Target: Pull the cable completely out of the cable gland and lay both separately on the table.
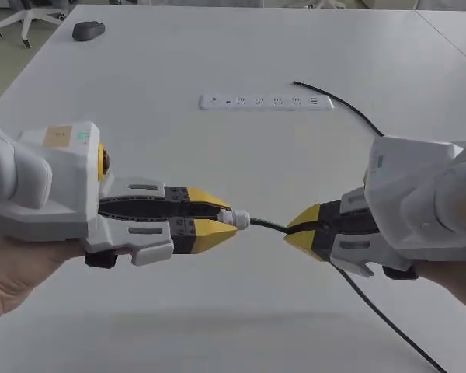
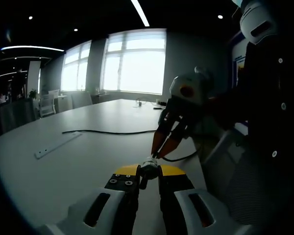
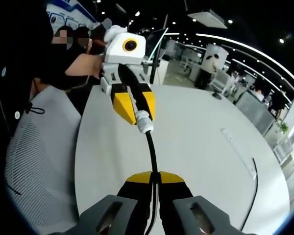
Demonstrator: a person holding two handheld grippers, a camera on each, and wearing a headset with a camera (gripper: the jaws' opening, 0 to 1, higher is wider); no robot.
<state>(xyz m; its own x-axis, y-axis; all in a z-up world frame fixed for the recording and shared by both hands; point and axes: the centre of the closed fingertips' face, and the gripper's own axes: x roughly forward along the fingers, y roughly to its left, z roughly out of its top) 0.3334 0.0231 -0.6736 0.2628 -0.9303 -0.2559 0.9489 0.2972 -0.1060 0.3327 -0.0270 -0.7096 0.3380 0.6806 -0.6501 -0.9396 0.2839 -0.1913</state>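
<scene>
Pulling stage, not finished. Left tool (image 1: 231, 221) is clamped on the white cable gland (image 1: 238, 220), jaws shut round its body w/ the nose poking past the yellow tips. Right tool (image 1: 292, 230) is clamped on the black cable (image 1: 267, 225) near the gland's nose; a short, straight run of cable bridges the two. Both are held in the air above the worktop (image 1: 217, 155), on the near side of the power strip (image 1: 266, 102), approx. opposite its right half. Behind the right tool the cable trails off to the near right, well apart from the strip. Another black line leaves the strip's far right end; can't tell if it's the same cable or the strip's own lead.

Progress, my read: grip on both parts is done, cable not yet out. In the right gripper view it runs straight into the gland, no free end seen. How much cable sits inside the left tool is hidden. Left to do: draw the tools apart till the end clears, then lay gland & cable down apart, nearer than the strip.
</scene>
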